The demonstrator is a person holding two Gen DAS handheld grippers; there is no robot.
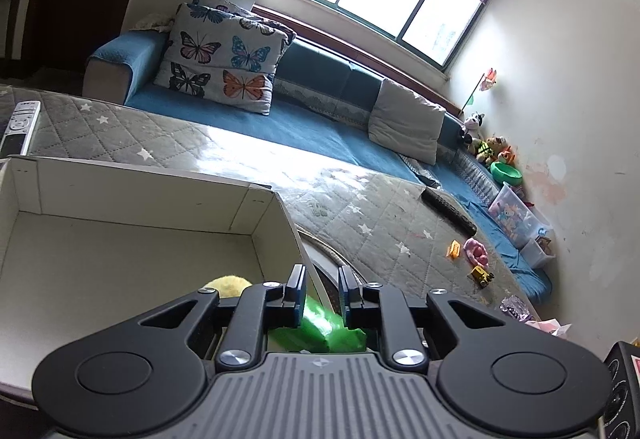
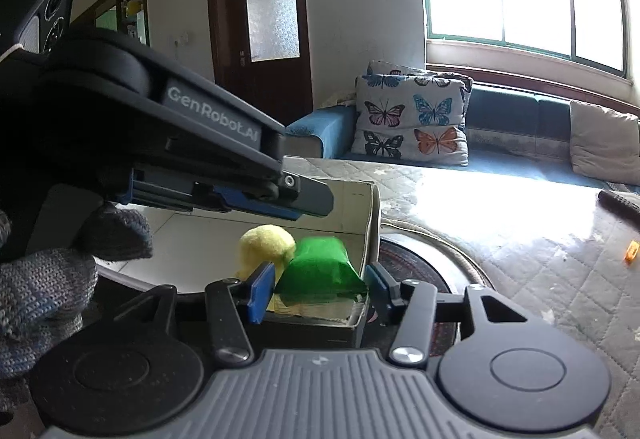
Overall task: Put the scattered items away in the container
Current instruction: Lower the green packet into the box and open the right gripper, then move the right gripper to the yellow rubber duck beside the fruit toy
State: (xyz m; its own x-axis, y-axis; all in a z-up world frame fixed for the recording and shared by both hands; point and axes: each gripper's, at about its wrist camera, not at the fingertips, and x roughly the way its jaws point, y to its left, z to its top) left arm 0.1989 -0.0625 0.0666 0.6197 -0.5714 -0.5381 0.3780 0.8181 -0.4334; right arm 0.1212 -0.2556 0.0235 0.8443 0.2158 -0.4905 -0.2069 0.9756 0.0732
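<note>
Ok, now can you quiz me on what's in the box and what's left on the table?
1. True or false: the green packet lies inside the white cardboard box.
2. Which toy lies out on the quilted table cover? A) a pink toy B) a blue car C) a red ball
3. Fill in the gap: the fuzzy ball beside the green packet is coloured ____.

Key: 1 true; 2 A; 3 yellow.
</note>
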